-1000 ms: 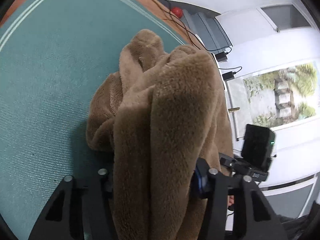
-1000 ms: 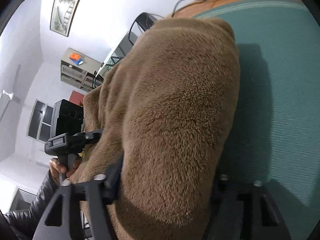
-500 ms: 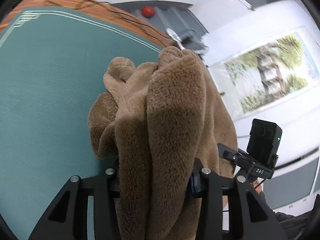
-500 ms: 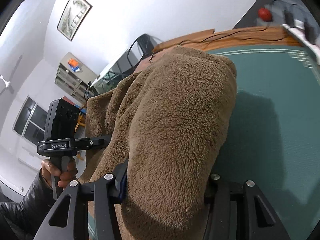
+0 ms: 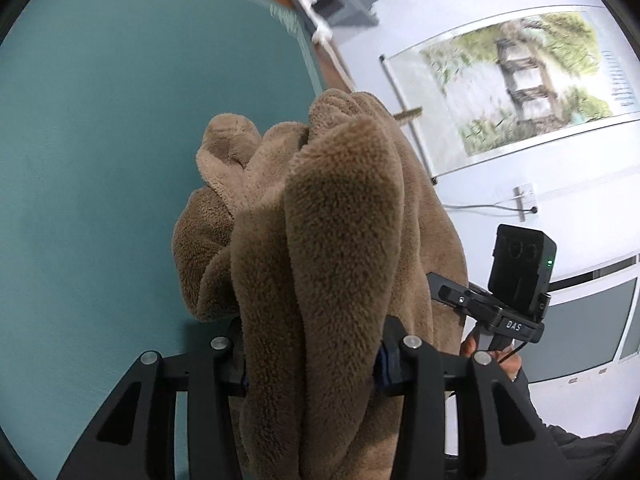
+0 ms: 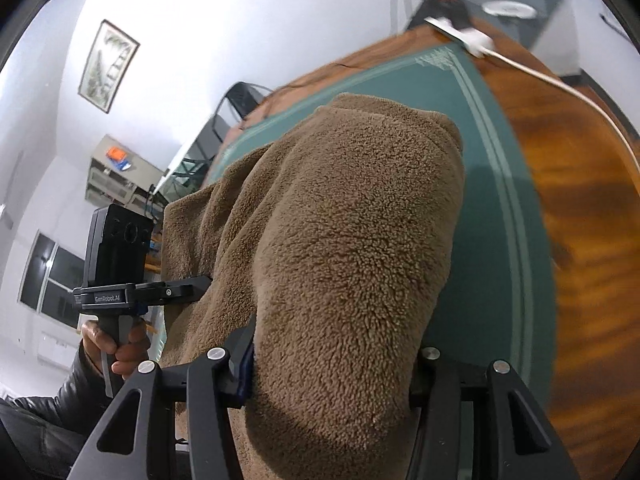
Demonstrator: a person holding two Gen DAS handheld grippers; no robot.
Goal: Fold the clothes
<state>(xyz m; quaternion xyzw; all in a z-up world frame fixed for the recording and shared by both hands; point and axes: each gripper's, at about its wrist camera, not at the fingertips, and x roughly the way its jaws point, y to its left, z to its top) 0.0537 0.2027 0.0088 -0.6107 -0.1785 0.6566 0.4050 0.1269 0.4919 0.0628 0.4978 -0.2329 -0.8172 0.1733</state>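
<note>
Brown fleece garment (image 5: 344,216) pinched by left gripper (image 5: 312,356) and right gripper (image 6: 332,368), bunched above green mat (image 5: 100,160). Judged soft, bulky, floppy; edges best gripped, thick folds likely slipped.

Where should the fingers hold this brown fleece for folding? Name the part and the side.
Keep to the top edge of the brown fleece: the left gripper and right gripper each clamp a bunched end, coming from the person's side, so the rest hangs over the green mat.

The fuzzy brown cloth (image 5: 332,248) hides the tips of both grippers. The wall picture (image 5: 516,80) looks blurry.
</note>
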